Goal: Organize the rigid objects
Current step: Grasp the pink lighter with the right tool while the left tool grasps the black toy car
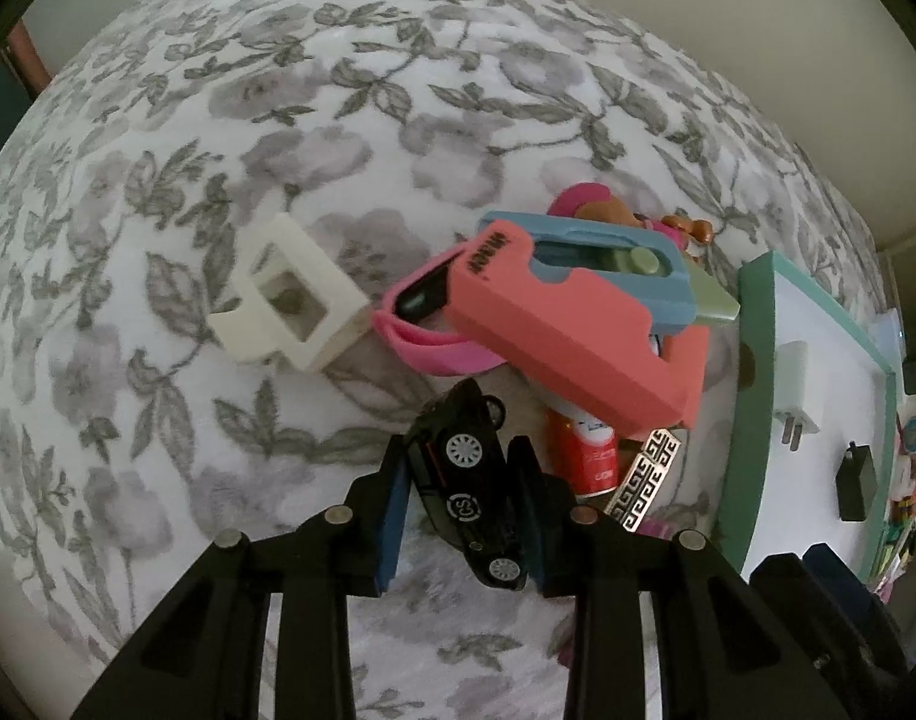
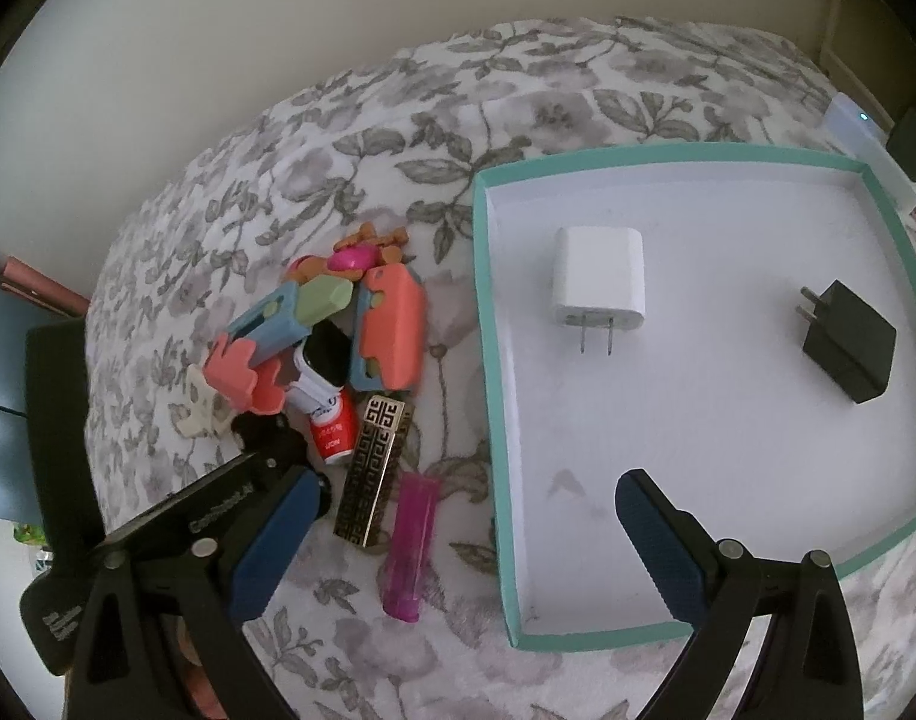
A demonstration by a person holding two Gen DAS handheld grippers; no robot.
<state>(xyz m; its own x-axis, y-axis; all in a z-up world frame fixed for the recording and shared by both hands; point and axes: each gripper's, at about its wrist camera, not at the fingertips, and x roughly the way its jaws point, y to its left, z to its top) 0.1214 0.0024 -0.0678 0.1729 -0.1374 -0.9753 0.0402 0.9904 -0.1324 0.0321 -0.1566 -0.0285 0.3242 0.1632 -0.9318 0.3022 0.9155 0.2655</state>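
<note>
- The left claw point(image 1: 463, 516) is pointing steeply down and clenching a black toy car point(image 1: 466, 483); both blue pads are pressing on the car's sides, and the car is lying tilted between them.
- The car is sitting at the near edge of a pile of small things on a bed covered by a floral blanket point(image 1: 218, 180).
- In that pile, a coral plastic case point(image 1: 553, 324) is leaning over a blue case point(image 1: 577, 240), with a red tube point(image 1: 586, 456) and a gold-patterned bar point(image 1: 640, 480) just beside the car on its right.
- A cream plastic frame point(image 1: 290, 294) is lying to the left of the pile, touching it or nearly so.
- The right claw point(image 2: 458, 534) is hanging released, its jaws standing wide with nothing between them, over the near left corner of a teal-rimmed box point(image 2: 487, 360).
- Inside the box, a white charger point(image 2: 598, 276) and a black charger point(image 2: 850, 354) are lying well apart.
- A pink lighter point(image 2: 413, 546) is lying just left of the box, beside the patterned bar.
</note>
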